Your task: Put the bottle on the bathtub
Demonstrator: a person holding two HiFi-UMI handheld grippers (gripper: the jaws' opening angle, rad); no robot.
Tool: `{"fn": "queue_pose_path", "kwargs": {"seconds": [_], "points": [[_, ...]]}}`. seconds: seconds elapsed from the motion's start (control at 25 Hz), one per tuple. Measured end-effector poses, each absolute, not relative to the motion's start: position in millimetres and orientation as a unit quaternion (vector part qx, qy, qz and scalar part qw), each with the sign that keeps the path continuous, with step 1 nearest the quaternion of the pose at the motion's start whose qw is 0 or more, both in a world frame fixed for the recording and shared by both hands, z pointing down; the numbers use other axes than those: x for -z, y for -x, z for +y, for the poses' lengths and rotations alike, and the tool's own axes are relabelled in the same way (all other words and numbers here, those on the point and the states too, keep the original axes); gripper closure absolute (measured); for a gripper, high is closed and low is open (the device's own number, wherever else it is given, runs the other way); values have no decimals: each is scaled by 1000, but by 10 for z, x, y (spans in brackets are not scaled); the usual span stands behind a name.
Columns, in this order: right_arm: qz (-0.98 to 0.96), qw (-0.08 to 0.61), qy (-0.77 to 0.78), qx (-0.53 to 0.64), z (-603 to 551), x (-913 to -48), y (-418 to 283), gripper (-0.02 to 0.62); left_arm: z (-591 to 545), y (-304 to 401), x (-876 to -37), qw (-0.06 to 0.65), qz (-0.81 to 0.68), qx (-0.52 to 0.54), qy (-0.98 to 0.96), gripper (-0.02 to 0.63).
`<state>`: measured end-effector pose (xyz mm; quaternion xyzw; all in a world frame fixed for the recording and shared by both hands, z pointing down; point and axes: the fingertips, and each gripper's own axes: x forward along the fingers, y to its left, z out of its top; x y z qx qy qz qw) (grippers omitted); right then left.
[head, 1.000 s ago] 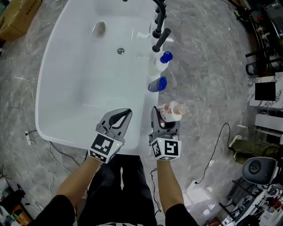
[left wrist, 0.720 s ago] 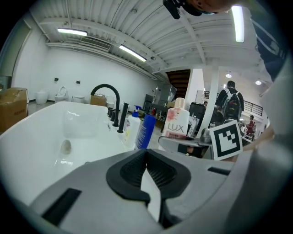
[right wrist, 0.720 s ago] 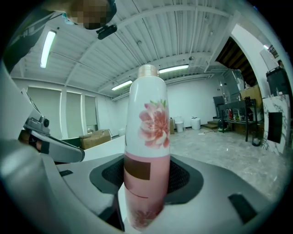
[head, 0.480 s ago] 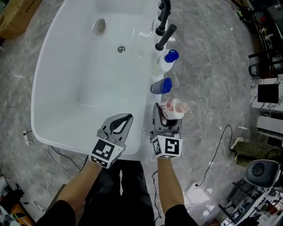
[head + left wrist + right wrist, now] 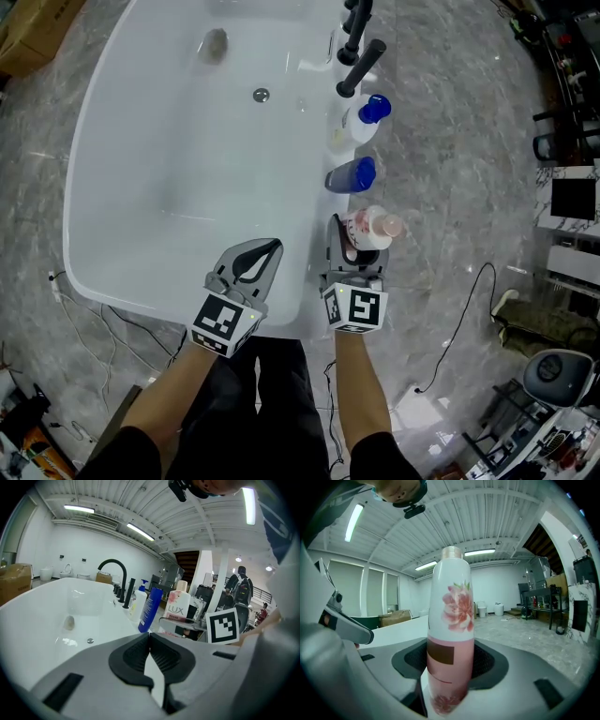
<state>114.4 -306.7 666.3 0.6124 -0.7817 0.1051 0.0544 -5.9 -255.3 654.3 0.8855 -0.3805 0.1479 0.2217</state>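
Observation:
My right gripper (image 5: 349,239) is shut on a pink and white flowered bottle (image 5: 367,232), held upright (image 5: 449,634) beside the white bathtub's (image 5: 108,112) right rim. The bottle (image 5: 177,609) also shows in the left gripper view, near the rim. Over the tub's near end my left gripper (image 5: 264,255) hangs shut and holds nothing (image 5: 150,653). A dark blue bottle (image 5: 352,175) and a white bottle with a blue cap (image 5: 364,120) stand on the rim just beyond the held one.
A black faucet (image 5: 359,42) with handles stands on the far right rim. A drain (image 5: 262,95) lies in the tub's floor. Grey marble floor surrounds the tub; cables (image 5: 464,300) trail at right, a cardboard box (image 5: 37,33) sits far left.
Both grippers have sunk a little toward the tub's rim; the bottle stays in the right gripper. The tub and rim bottles sit higher in the head view.

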Motion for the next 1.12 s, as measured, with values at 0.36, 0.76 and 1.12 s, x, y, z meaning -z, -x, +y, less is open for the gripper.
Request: {"fn": "queue_pose_path", "kwargs": {"seconds": [0.36, 0.76, 1.12], "points": [[-782, 65, -612, -102, -2987, -6782, -1142, 350, -2511, 55, -6620, 232, -378, -148, -884, 597], [-799, 98, -576, -139, -2943, -6831, -1032, 348, -2467, -42, -6586, 241, -374, -152, -883, 597], [-787, 114, -579, -177, -2831, -6853, -1026, 344, -2332, -97, -6427, 247, -368, -161, -882, 597]]}}
